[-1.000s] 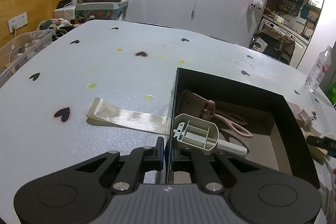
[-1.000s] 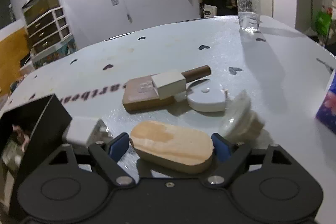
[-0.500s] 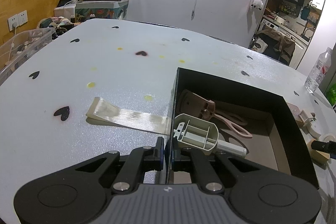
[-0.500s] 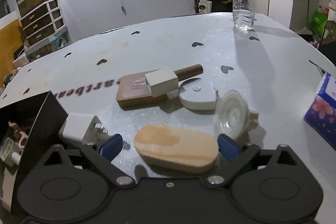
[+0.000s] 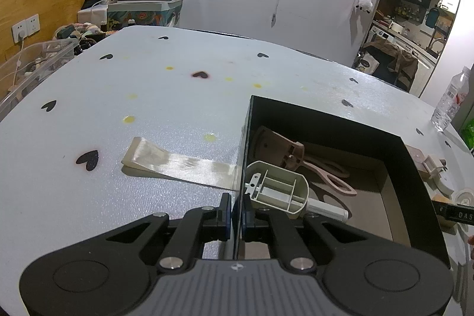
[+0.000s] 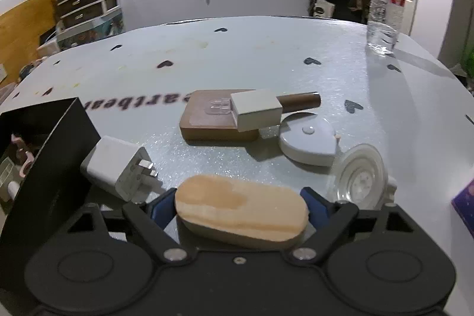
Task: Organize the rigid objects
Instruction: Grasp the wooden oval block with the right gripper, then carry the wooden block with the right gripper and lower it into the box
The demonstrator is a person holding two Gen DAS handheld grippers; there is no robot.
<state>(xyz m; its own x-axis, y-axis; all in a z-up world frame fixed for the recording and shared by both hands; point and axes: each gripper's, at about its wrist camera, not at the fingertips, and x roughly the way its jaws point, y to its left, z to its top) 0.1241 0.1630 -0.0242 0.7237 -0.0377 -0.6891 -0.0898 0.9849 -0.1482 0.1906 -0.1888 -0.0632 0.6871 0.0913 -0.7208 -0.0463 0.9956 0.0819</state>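
Right wrist view: the oval, flat, light wooden block (image 6: pixel 241 213) lies on the white heart-printed table (image 6: pixel 237 61), its long axis crosswise to the right gripper (image 6: pixel 238 205), one rounded end toward each blue-padded finger. The fingers bracket both ends; whether the pads touch the wood cannot be told. The gripper is held low, nearly level, pointing across the table. Beside the block lie a white plug adapter (image 6: pixel 118 168) and a clear round suction cup (image 6: pixel 360 175).

Left wrist view: the left gripper (image 5: pixel 237 216) is pressed together on the near wall of the black open box (image 5: pixel 326 123), holding a grey-green plastic scoop (image 5: pixel 277 190) and pink scissors (image 5: pixel 299 160).
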